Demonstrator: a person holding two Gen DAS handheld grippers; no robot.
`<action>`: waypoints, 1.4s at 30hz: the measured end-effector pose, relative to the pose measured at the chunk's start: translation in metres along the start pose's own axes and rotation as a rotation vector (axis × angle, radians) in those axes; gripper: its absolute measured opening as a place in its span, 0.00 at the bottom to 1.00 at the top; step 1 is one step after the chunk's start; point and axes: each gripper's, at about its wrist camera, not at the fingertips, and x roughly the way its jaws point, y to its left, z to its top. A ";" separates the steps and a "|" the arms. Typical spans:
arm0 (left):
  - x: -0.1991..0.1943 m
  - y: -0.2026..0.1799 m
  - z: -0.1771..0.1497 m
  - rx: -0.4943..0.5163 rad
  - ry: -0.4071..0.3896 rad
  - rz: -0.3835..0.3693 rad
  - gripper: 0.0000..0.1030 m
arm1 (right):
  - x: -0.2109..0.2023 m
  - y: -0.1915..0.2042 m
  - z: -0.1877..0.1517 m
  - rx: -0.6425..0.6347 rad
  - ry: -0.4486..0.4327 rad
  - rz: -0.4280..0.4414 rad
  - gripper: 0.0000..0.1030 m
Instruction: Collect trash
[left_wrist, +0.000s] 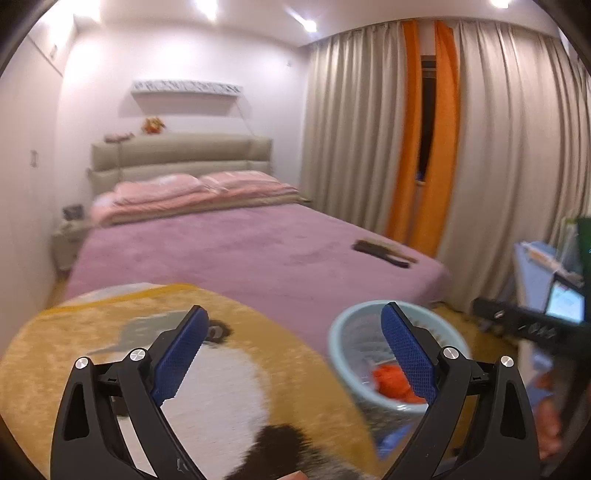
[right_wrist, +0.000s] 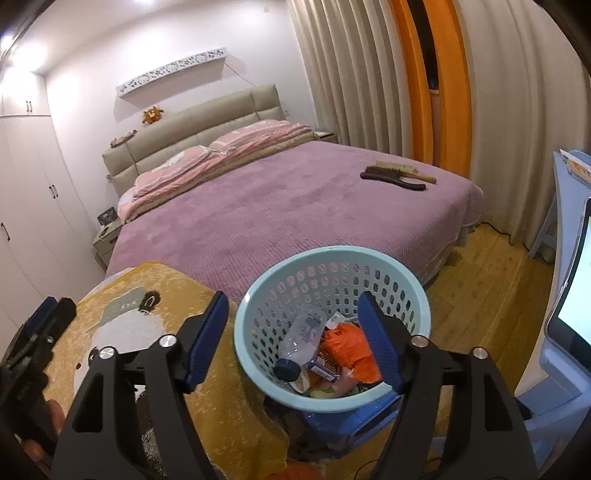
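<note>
Right wrist: trash-filled basket (right_wrist: 258, 295) below.

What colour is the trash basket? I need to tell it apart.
Light blue basket, perforated wall; clearest in the right wrist view.

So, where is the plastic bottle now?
In the right wrist view, the plastic bottle lies inside the light blue basket, left of the orange bag, near the yellow blanket.

both views bedward, sharing basket (left_wrist: 341, 332)
</note>
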 end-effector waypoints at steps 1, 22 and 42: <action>-0.003 0.001 -0.004 0.004 -0.021 0.032 0.89 | -0.001 0.001 -0.004 0.003 -0.005 0.014 0.69; 0.003 0.001 -0.049 0.035 -0.020 0.064 0.93 | -0.041 0.043 -0.050 -0.167 -0.337 -0.153 0.72; -0.001 -0.001 -0.052 0.040 -0.040 0.064 0.93 | -0.042 0.032 -0.049 -0.136 -0.363 -0.173 0.72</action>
